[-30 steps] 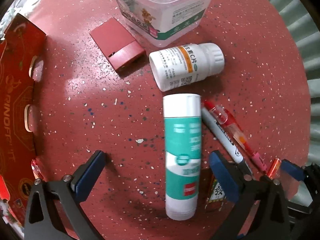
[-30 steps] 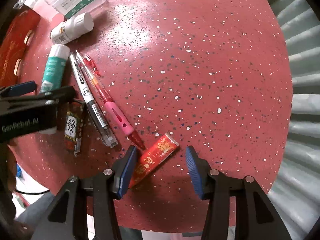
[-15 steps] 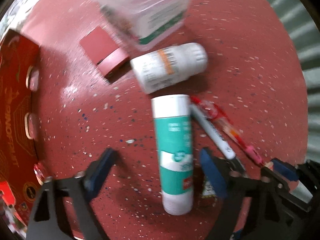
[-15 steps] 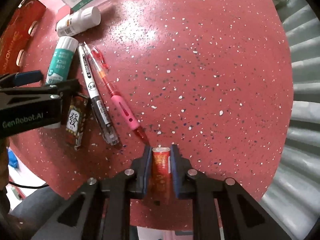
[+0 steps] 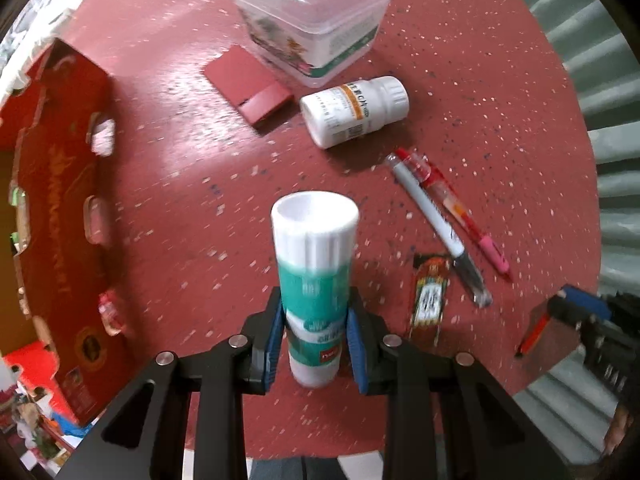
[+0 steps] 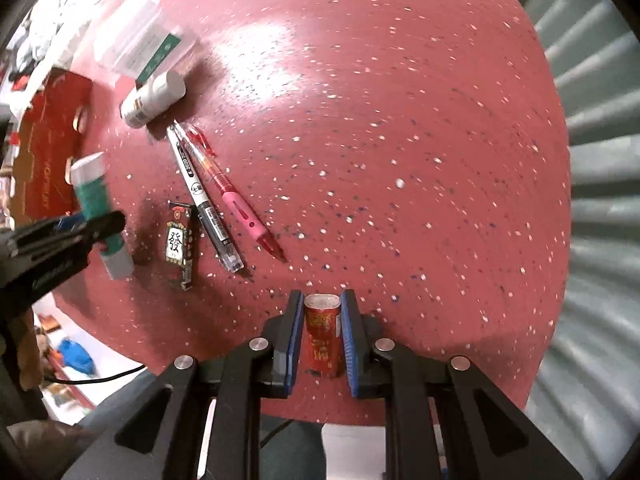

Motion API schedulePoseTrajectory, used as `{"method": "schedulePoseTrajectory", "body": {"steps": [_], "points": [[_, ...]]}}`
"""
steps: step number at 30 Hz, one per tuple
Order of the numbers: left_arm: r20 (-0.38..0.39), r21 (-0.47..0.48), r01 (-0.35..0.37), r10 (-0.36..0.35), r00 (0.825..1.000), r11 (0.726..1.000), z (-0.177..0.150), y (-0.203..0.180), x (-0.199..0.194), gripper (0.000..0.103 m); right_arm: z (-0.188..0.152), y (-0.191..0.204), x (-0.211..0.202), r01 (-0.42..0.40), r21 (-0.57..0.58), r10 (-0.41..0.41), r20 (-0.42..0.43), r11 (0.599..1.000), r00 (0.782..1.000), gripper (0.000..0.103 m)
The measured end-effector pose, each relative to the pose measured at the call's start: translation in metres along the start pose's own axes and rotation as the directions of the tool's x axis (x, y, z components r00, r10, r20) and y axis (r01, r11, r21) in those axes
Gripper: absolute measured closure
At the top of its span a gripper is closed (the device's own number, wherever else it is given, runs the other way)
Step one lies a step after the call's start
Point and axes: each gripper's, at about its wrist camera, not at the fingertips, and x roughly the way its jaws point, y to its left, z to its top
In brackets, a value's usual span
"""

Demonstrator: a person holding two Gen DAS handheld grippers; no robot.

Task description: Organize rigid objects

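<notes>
My left gripper (image 5: 315, 336) is shut on a green and white glue stick (image 5: 314, 276) and holds it lifted above the red speckled table (image 5: 180, 184); it also shows in the right wrist view (image 6: 98, 208). My right gripper (image 6: 321, 334) is shut on a small red packet (image 6: 323, 332), held above the table near its front edge. On the table lie a white pill bottle (image 5: 354, 110), a grey pen (image 5: 436, 232), a red and pink pen (image 5: 460, 216), a dark patterned packet (image 5: 428, 300) and a flat red box (image 5: 248, 84).
A clear lidded plastic container (image 5: 316, 16) stands at the back of the table. An open red cardboard box (image 5: 52, 200) stands at the left edge. A corrugated grey wall (image 6: 600, 200) runs along the right side.
My left gripper closed on the glue stick and lifted it off the table. My right gripper closed on the red packet and raised it.
</notes>
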Motion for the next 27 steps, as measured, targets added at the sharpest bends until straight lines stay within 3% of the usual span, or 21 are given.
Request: {"method": "schedulePoseTrajectory", "body": {"steps": [7, 16, 22, 26, 27], "points": [[0.058, -0.004, -0.024, 0.025, 0.998, 1.000, -0.023, 0.010, -0.038, 0.071, 0.002, 0.001, -0.027, -0.028, -0.036, 0.029, 0.016, 0.999, 0.999, 0.083], [0.160, -0.073, -0.031, 0.043, 0.986, 0.997, -0.029, 0.037, -0.091, 0.072, 0.019, 0.010, -0.064, -0.059, -0.099, 0.070, 0.108, 0.993, 0.992, 0.083], [0.185, -0.098, -0.025, 0.043, 0.982, 0.995, -0.037, 0.046, -0.107, 0.072, 0.026, 0.009, -0.061, -0.041, -0.105, 0.053, 0.116, 0.994, 0.992, 0.083], [0.195, -0.115, -0.016, 0.038, 0.980, 0.993, -0.038, 0.051, -0.104, 0.072, 0.038, 0.007, -0.039, -0.013, -0.116, 0.021, 0.071, 0.993, 0.997, 0.082], [0.187, -0.121, -0.009, 0.031, 0.982, 0.993, -0.038, 0.052, -0.101, 0.071, 0.040, 0.007, -0.032, 0.006, -0.128, 0.002, 0.056, 0.992, 0.998, 0.072]]}}
